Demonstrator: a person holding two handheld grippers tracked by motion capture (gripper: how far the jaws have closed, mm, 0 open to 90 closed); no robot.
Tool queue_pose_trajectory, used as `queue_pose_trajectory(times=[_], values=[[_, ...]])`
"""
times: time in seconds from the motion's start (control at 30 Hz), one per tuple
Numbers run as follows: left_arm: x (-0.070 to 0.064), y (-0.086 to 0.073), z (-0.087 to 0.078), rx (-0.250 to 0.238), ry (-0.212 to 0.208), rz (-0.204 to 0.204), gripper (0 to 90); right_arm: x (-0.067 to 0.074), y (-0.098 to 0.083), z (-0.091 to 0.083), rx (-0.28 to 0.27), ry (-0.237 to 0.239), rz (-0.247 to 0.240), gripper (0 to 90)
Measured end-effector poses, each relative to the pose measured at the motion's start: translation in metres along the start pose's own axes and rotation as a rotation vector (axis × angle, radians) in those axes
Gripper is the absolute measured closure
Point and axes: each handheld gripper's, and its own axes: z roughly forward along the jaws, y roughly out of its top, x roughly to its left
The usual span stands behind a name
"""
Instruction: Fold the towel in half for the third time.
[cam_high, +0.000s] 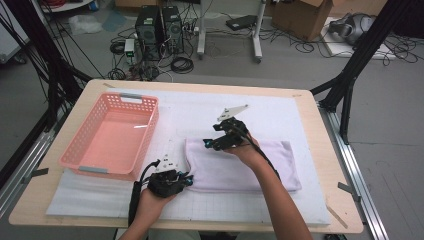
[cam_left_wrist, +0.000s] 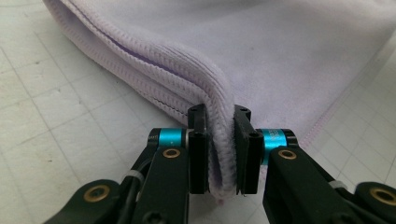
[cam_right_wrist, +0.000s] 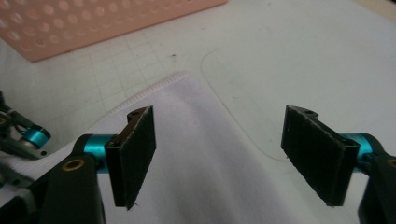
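Note:
A folded lilac towel (cam_high: 245, 165) lies on the white grid mat (cam_high: 280, 112). At the towel's near-left corner, my left gripper (cam_high: 188, 178) is shut on the folded edge. In the left gripper view the thick hem of the towel (cam_left_wrist: 280, 56) is pinched upright between the two pads of that gripper (cam_left_wrist: 220, 140). My right gripper (cam_high: 210, 144) hovers over the towel's far-left corner with its jaws open wide. In the right gripper view the towel (cam_right_wrist: 187, 154) lies below its spread jaws (cam_right_wrist: 219, 158) and nothing is between the pads. The left gripper (cam_right_wrist: 23, 135) shows at that view's left edge.
An empty pink plastic basket (cam_high: 110, 135) stands on the mat to the left of the towel, and its wall (cam_right_wrist: 93, 23) shows in the right gripper view. The wooden table (cam_high: 340, 210) ends close behind the mat. Computers and cables lie on the floor beyond.

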Motion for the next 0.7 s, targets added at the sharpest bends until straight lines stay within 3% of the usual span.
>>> queue_pose_trajectory(times=[0.13,0.53,0.6,0.67,0.7], values=[[-0.001,0.001,-0.001,0.005,0.004,0.014,79.6,0.003,0.003,0.028,0.054,0.025,-0.021,29.7],[0.000,0.000,-0.003,-0.005,-0.001,0.028,80.3,0.015,0.011,0.078,0.146,0.076,-0.041,41.2],[0.000,0.000,-0.003,-0.006,0.002,0.021,80.4,0.013,0.012,0.080,0.138,0.082,-0.022,49.0],[0.001,0.001,-0.004,0.000,0.003,0.016,80.6,0.012,0.013,0.079,0.151,0.105,-0.012,63.1],[0.001,0.001,-0.004,-0.002,0.007,0.014,80.9,0.013,0.014,0.079,0.151,0.111,-0.029,68.6]])
